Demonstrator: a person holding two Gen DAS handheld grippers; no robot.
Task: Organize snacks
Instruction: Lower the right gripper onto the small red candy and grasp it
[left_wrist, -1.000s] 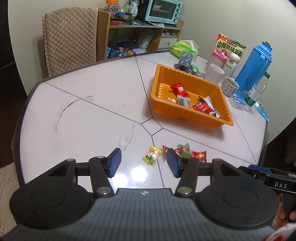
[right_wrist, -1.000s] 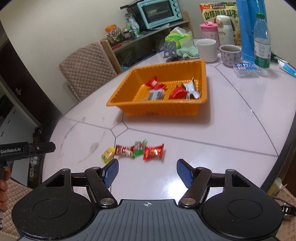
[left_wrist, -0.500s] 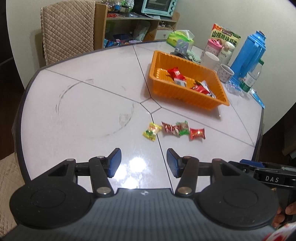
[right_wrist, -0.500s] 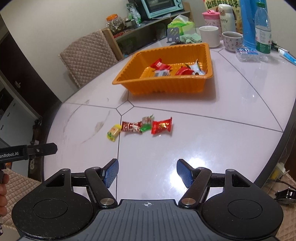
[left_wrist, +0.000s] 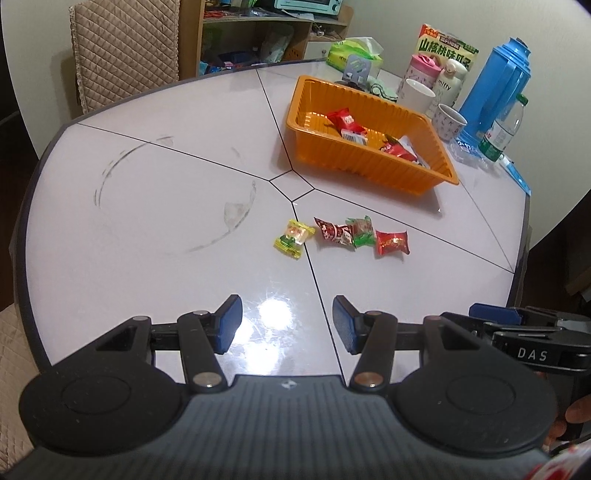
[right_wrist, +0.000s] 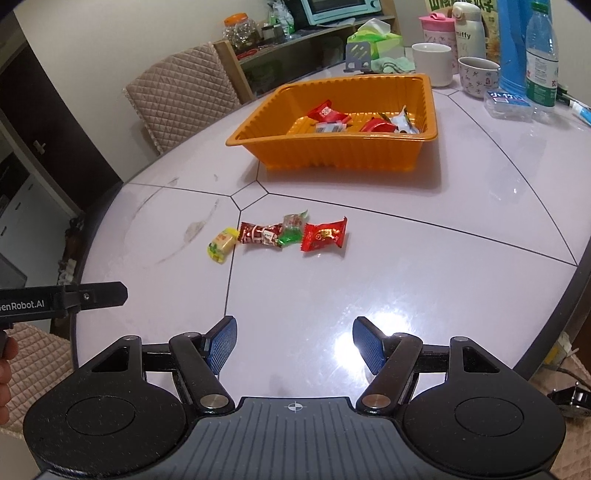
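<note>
White tabletop (left_wrist: 155, 229), seamed with dark lines, lies under both our claws. Our left gripper (left_wrist: 287, 325) stands spread and empty, and our right gripper (right_wrist: 294, 345) stands spread a little wider, also empty, both hanging above bare table. Outward at twelve o'clock from the left claw lies the row of loose snacks: yellow candy (left_wrist: 293, 238), then dark red candy (left_wrist: 333, 232), green candy (left_wrist: 361, 230) overlapping it, and bright red candy (left_wrist: 392, 242) at the end. Beyond them, toward one o'clock, sits the orange tray (left_wrist: 354, 162), already holding a few wrappers. We judge the step to be reaching for a candy; we would take the end pieces first, yellow for the left and bright red for the right, since they lie clear of the overlapping middle pair, and pinch each across its narrow width. Only the right wrist view shows the glass jar (right_wrist: 239, 29) on the shelf; only the left shows the whole blue thermos (left_wrist: 495, 88).
</note>
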